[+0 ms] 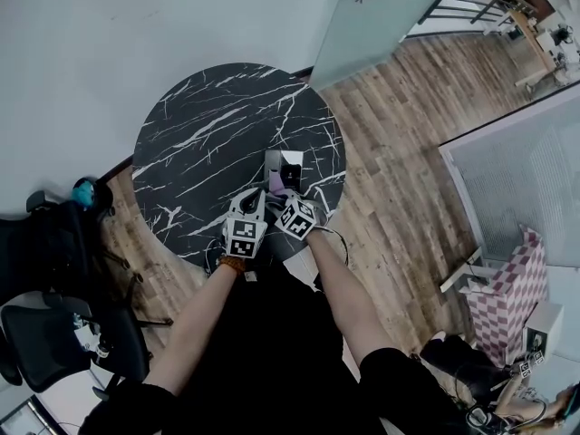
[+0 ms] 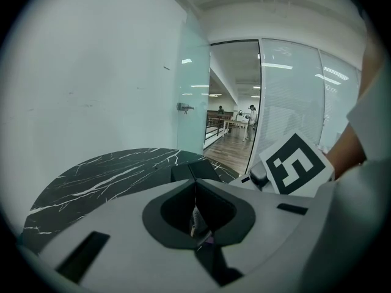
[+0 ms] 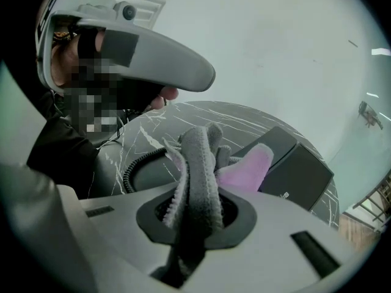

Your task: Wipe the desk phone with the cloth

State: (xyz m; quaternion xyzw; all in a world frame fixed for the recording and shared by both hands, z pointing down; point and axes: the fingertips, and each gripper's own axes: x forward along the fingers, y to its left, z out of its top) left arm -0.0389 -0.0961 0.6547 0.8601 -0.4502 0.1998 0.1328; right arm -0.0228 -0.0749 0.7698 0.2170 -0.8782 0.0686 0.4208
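Cloth (image 3: 198, 157) clamped in my right gripper (image 3: 195, 207), left gripper (image 2: 195, 213) shut on what looks like its edge; pulling apart could yank it loose above the desk phone (image 3: 146, 173).

Round black tabletop (image 1: 195, 143) veined in white like marble, standing on a wood-plank floor (image 1: 399, 161) beside a pale wall (image 1: 136, 25), dark desk phone (image 1: 286, 165) resting toward the near right edge, black coiled cord (image 3: 131, 163) lying on the surface close by.
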